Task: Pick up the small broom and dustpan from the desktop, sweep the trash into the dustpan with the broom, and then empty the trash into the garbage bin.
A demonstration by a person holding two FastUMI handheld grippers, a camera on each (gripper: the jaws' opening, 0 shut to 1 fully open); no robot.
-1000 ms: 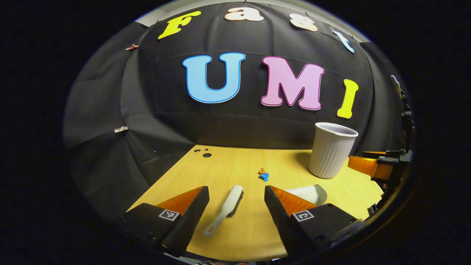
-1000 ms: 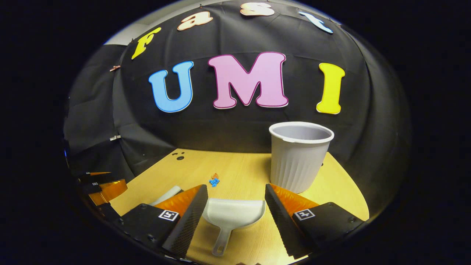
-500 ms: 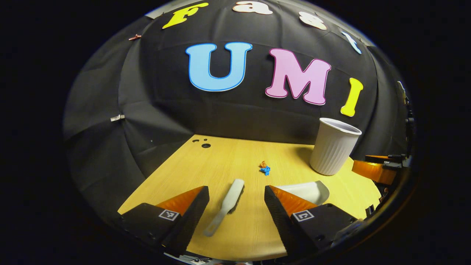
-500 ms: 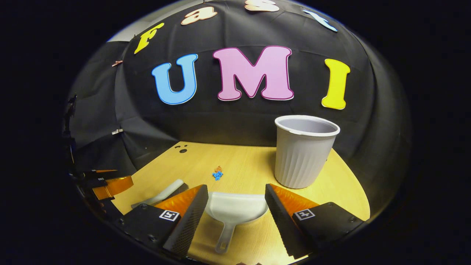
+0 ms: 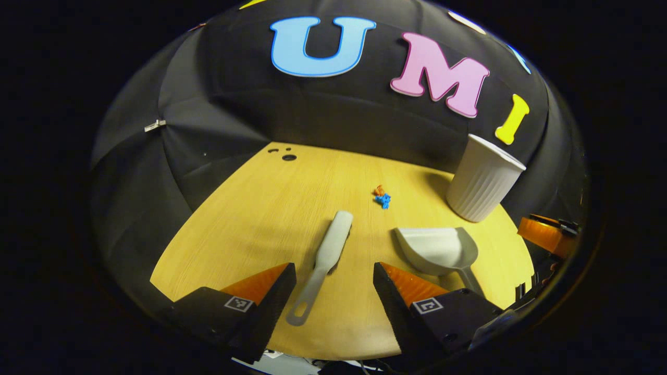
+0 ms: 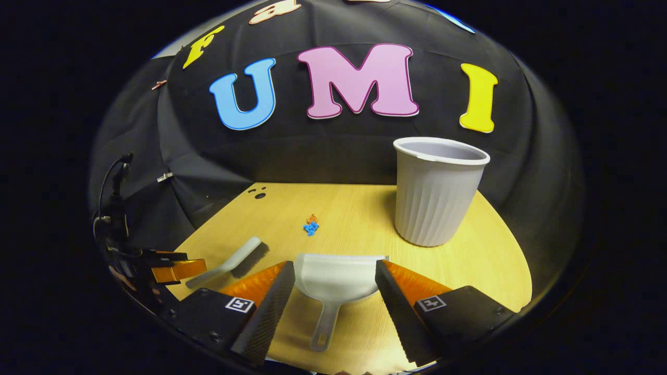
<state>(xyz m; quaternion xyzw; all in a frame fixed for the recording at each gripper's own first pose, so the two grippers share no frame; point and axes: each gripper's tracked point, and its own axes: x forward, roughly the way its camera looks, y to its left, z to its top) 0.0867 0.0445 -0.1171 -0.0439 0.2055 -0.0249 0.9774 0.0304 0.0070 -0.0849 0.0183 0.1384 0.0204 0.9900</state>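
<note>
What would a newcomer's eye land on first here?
Probably the tall ribbed garbage bin standing at the desktop's far right. Next, the broom and dustpan lying flat near the front, each framed by an open gripper's jaws, with a tiny orange-and-blue bit of trash beyond them.

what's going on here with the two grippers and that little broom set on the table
A person holds a gripper in each hand over a wooden desktop. The left gripper, open, is lined up on the small broom; the right gripper, open, on the dustpan. Neither tool is gripped yet. The trash lies unswept near the garbage bin.
</note>
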